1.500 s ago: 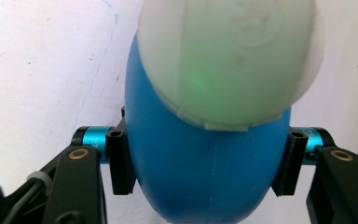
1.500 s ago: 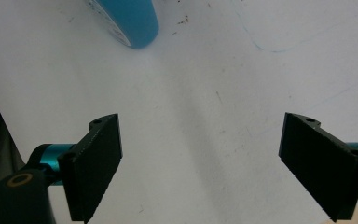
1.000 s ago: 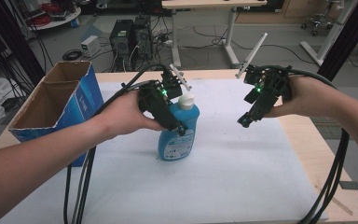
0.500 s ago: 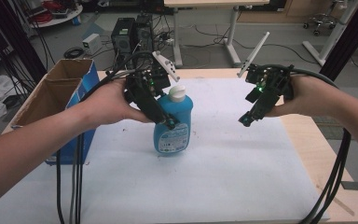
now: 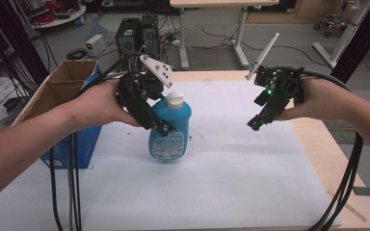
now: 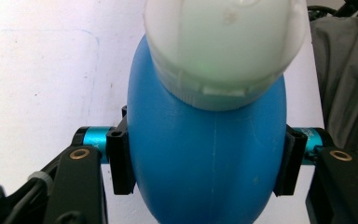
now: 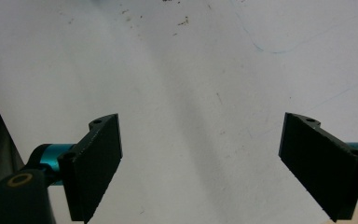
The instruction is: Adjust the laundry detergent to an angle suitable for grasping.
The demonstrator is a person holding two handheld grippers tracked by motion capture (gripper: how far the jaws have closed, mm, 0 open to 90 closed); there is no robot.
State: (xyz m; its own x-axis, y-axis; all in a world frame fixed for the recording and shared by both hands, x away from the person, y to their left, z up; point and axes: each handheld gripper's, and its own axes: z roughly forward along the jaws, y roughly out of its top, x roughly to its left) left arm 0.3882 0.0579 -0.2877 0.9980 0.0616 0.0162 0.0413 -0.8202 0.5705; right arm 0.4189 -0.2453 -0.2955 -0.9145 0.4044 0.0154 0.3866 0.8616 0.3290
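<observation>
While the left gripper has its fingers clenched on both sides of the blue bottle, the bottle stands about upright over the bench, long axis near vertical, white cap pointing up and slightly away from the person. Front label faces the camera; its print is too small to read. Whether the base touches the bench can't be told. Right gripper hangs well apart to the right, fingers spread wide, nothing between them. Cardboard box sits at the bench's left edge.
</observation>
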